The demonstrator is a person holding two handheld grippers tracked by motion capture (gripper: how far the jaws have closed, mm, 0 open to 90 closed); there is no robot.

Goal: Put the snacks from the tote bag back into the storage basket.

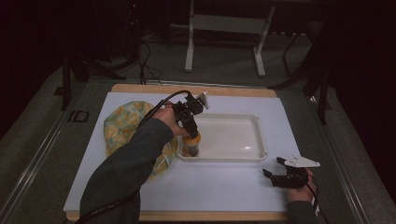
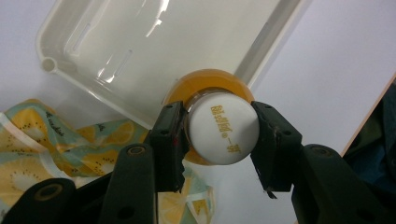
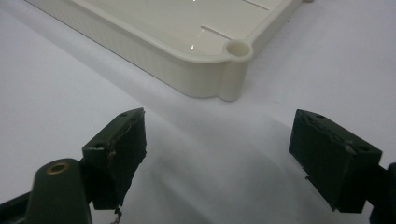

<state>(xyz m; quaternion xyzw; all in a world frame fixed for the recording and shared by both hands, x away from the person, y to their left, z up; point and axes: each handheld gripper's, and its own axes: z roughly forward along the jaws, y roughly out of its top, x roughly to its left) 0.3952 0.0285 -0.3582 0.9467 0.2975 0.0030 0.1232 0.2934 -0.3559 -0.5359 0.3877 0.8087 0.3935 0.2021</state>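
Observation:
A small orange bottle [image 1: 191, 145] with a white cap [image 2: 223, 127] stands at the near left corner of the white tray [image 1: 243, 156]. My left gripper [image 1: 190, 132] comes down on it from above and is shut on the cap, one jaw on each side. In the left gripper view the bottle's orange shoulder [image 2: 210, 79] shows around the cap, over the tray's rim [image 2: 116, 100]. My right gripper [image 1: 272, 173] rests open on the white mat near the tray's near right corner [image 3: 236, 51], nothing between its fingers [image 3: 119, 144].
A yellow and teal fruit-print cloth [image 1: 122, 126] lies bunched on the mat left of the tray, partly under my left forearm. The white mat [image 1: 219, 186] covers a wooden board. Table legs and cables stand on the floor beyond.

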